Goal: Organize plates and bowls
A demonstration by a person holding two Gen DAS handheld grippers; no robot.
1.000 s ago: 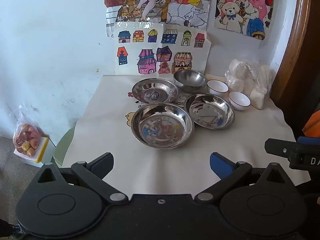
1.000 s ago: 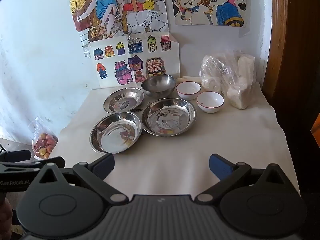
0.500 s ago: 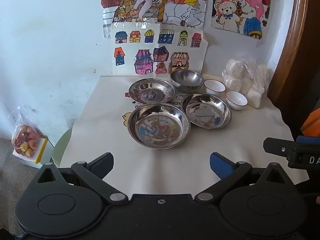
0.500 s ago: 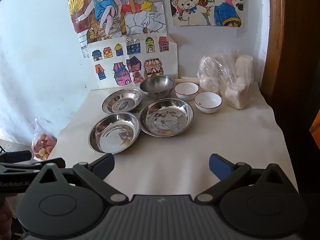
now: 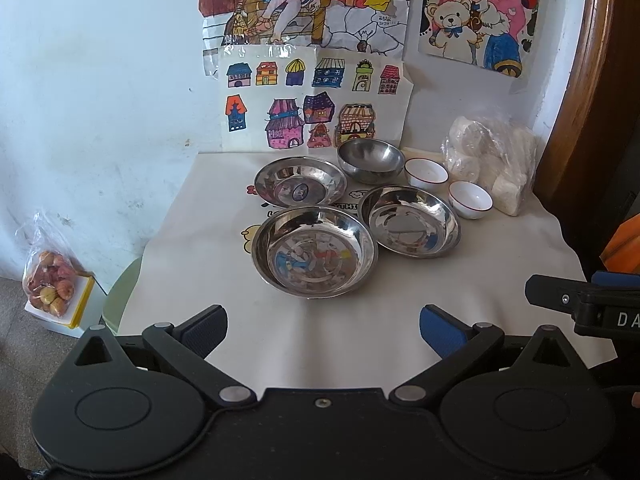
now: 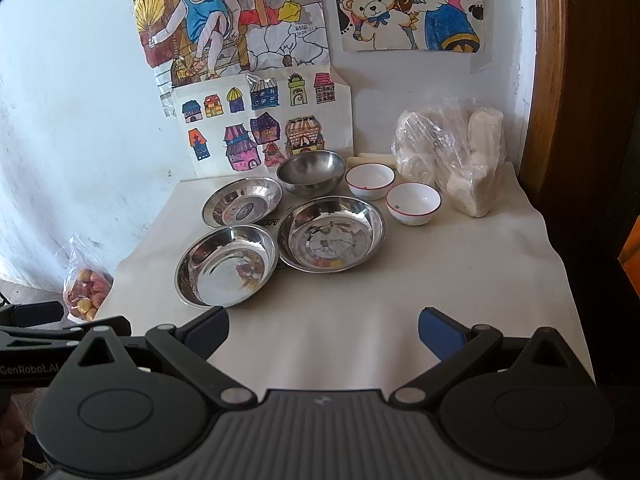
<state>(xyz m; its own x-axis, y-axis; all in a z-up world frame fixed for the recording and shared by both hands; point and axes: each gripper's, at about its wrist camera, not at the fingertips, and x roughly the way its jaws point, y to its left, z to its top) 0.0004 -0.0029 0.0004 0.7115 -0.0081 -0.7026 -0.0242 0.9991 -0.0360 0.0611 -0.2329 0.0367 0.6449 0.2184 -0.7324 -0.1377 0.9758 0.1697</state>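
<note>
Three steel plates sit on the white-covered table (image 5: 500, 280): a near one (image 5: 314, 252), a right one (image 5: 410, 220) and a far left one (image 5: 300, 182). Behind them stand a steel bowl (image 5: 370, 158) and two white red-rimmed bowls (image 5: 426, 172) (image 5: 470, 199). In the right wrist view the same plates (image 6: 226, 264) (image 6: 332, 232) (image 6: 242, 200), steel bowl (image 6: 311, 170) and white bowls (image 6: 370, 180) (image 6: 414, 202) show. My left gripper (image 5: 322, 326) and right gripper (image 6: 323, 326) are open and empty, over the table's near edge, short of the dishes.
A clear plastic bag of white blocks (image 5: 494, 160) sits at the back right by a wooden frame (image 5: 580, 100). Drawings hang on the wall (image 5: 312, 104). A bag of fruit (image 5: 50, 282) sits on the floor at left. The right gripper's side (image 5: 588, 304) shows at right.
Both grippers have drawn back and risen slightly; the dishes look a little smaller and farther. Nothing on the table has moved.
</note>
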